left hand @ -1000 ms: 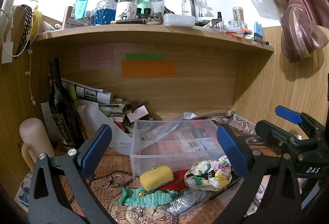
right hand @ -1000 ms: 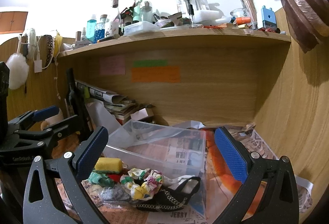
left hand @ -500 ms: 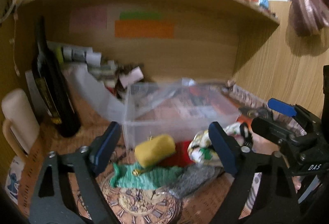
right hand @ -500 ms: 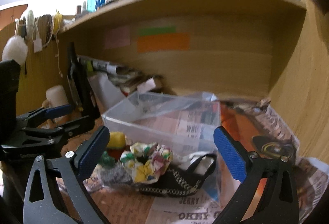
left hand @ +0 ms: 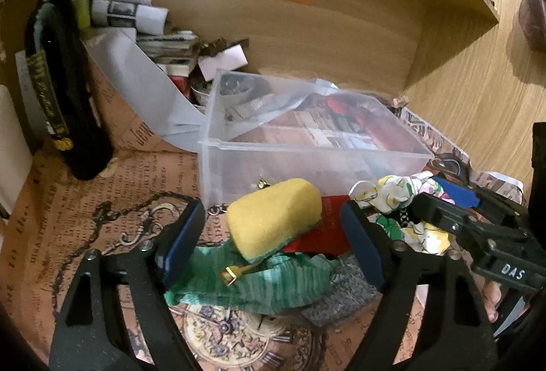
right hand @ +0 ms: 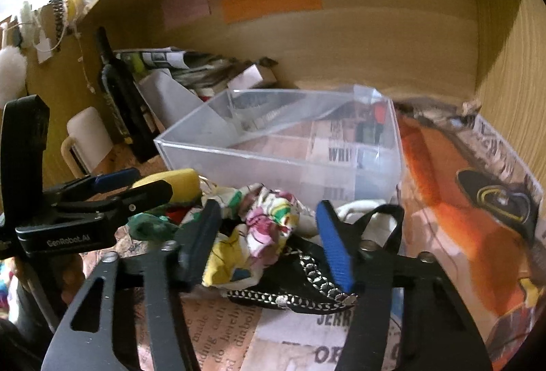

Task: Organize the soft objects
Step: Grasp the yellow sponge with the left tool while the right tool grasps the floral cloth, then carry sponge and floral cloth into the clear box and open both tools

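A yellow sponge (left hand: pixel 274 212) lies on a green cloth (left hand: pixel 269 282) in front of a clear plastic bin (left hand: pixel 307 146). My left gripper (left hand: pixel 273 241) is open, its fingers on either side of the sponge. A red item (left hand: pixel 320 234) and a grey cloth (left hand: pixel 341 299) lie beside it. A floral cloth (right hand: pixel 259 231) lies on a black chained strap (right hand: pixel 307 275). My right gripper (right hand: pixel 269 241) is open around the floral cloth. The bin (right hand: pixel 283 139) stands just behind. The sponge (right hand: pixel 184 183) shows at left behind the left gripper's body.
A dark wine bottle (left hand: pixel 61 81) and a cream mug (right hand: pixel 85 139) stand at the left. Rolled newspapers (left hand: pixel 136 16) and clutter fill the back corner. A wooden side wall (right hand: pixel 512 98) closes the right. Printed paper (left hand: pixel 102 200) covers the desk.
Both grippers have moved forward and down toward the pile. The left now brackets the yellow sponge, the right brackets the floral cloth. Jaws stay open.
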`<state>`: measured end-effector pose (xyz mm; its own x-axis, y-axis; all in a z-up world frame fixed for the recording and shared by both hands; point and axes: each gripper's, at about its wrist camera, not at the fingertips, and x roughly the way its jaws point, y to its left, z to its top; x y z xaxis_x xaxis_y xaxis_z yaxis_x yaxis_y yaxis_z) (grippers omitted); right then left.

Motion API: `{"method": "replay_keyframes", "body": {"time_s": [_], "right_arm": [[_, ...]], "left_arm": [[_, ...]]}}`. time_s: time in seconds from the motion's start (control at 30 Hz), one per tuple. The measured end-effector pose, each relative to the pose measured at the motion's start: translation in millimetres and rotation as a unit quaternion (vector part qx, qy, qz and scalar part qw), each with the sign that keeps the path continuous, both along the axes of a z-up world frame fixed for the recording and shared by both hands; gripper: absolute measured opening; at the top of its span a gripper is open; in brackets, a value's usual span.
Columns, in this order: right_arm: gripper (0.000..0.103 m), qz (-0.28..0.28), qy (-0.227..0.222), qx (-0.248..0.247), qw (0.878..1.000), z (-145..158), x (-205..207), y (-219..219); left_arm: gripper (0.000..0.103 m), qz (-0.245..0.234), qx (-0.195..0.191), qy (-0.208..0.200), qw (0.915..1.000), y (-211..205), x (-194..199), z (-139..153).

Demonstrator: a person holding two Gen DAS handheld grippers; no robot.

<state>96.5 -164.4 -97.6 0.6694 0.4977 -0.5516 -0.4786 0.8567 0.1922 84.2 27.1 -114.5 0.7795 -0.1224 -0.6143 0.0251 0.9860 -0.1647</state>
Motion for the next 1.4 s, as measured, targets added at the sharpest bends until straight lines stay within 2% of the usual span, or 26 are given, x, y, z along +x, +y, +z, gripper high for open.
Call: {"method": "replay_keyframes", "body": {"time_s": [0.17, 0.23, 0.3, 0.6, 0.87, 1.07, 1.27, 1.4], "right_arm": [[0.032, -0.004, 0.006, 0.003, 1.000, -1.3, 2.5, -3.0], [0.020, -0.005, 0.001, 0.000, 1.000, -1.0, 2.7, -3.1], [0.013, -0.001, -0.003, -0.004, 1.000, -0.2, 2.5, -2.7], [0.012, 0.000, -0.034, -0.006, 0.999, 11.2, -2.8, -1.1], [0.011, -0.002, -0.081, 0.016, 0.997, 43.2, -5.6, -6.8], [0.011, -0.013, -0.123, 0.014, 0.992, 66.6, 1.6, -6.4], [0.011, -0.030, -0.143, 0.007, 0.989, 78.3, 18.1, -8.1], [0.011, -0.037, -0.137, -0.003, 0.990, 78.0, 36.0, -7.2]], "left_arm": [[0.058, -0.007, -0.006, 0.016, 0.9998, -4.3, 8.9, -10.1], [0.056, -0.008, -0.006, 0.014, 0.9999, -4.4, 10.5, -11.6], [0.053, -0.008, -0.005, 0.006, 0.9999, -4.9, 8.3, -10.2], [0.051, -0.011, 0.001, -0.021, 0.9997, -5.7, -4.6, 4.4], [0.051, -0.007, 0.008, -0.066, 0.9977, -2.9, -11.8, 37.3], [0.051, -0.003, 0.022, -0.083, 0.9963, -4.4, -3.2, 55.5], [0.051, -0.009, 0.024, -0.077, 0.9967, -1.1, 21.1, 68.3], [0.051, -0.014, 0.021, -0.056, 0.9981, -0.6, 43.0, 66.8]]}}
